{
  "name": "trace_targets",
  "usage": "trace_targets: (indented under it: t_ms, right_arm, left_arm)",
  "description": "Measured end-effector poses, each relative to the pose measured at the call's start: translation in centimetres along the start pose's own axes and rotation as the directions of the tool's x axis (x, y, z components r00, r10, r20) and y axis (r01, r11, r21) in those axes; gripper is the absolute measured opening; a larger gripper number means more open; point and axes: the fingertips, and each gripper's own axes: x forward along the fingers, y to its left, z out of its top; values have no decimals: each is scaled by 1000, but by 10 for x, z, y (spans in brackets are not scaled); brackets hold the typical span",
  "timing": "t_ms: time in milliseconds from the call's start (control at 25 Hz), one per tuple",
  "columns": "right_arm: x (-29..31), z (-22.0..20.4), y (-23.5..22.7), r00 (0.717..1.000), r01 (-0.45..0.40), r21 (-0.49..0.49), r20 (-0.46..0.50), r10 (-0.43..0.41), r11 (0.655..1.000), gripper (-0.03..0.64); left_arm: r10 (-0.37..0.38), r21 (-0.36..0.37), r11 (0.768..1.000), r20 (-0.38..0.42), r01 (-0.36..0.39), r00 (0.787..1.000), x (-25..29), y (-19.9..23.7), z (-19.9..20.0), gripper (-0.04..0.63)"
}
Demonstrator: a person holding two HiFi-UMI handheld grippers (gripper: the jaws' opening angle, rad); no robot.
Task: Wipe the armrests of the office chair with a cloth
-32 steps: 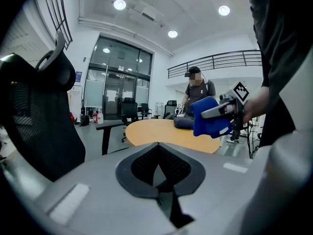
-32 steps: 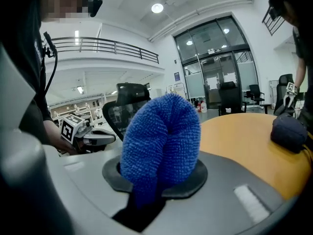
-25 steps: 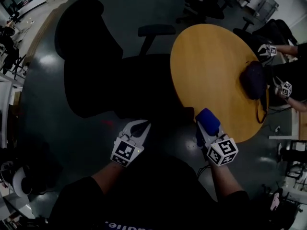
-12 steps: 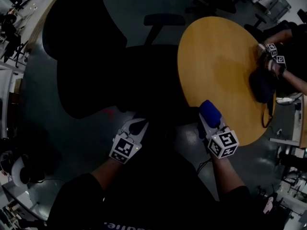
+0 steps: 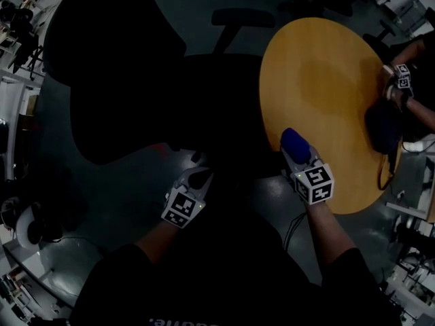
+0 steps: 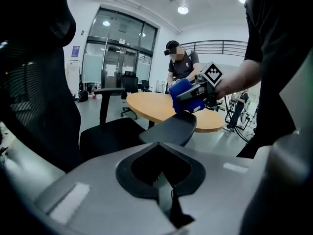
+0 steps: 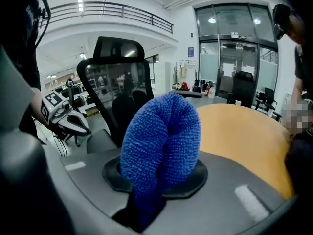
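1. One black office chair [image 5: 136, 87] fills the left and middle of the head view, with its tall backrest to the left.
2. The chair has two armrests. The far armrest [image 5: 242, 17] stands on its post at the top edge of the head view. The near armrest [image 6: 168, 129] is a dark padded one lying straight ahead of the left gripper.
3. The person holds two grippers. The left gripper [image 5: 195, 178] has its jaws brought together with nothing between them, just short of the near armrest's pad.
4. The right gripper [image 5: 299, 156] is clamped on the one blue knobbly microfibre cloth [image 5: 293, 143], which bulges out beyond the jaws in a folded hump.
5. From the left gripper view, the cloth hangs just above the far end of the near armrest. Whether the two touch cannot be told.
6. One round wooden table [image 5: 319, 66] stands to the right, with its curved rim close beside the chair seat. The cloth sits at the rim's near-left edge.
7. Across the table, a second person's arm [image 5: 421, 117] reaches in with marker cubes [image 5: 401, 77]. One dark bag [image 5: 380, 129] rests near the table's right rim.
8. Bare grey floor [image 5: 136, 182] lies open to the left of the left gripper, and there is more floor between the two grippers.
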Motion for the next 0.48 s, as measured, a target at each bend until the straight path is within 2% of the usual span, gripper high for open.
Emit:
trace_targets:
  t_ms: [240, 480]
  right_arm:
    - [28, -13, 10, 994, -76, -29, -85, 73, 997, 106]
    - [41, -6, 33, 989, -116, -63, -101, 109, 991, 106]
  left_arm:
    - [11, -20, 1000, -14, -12, 1000, 7, 1, -7, 14]
    - [8, -30, 1000, -13, -9, 1000, 7, -2, -11, 14]
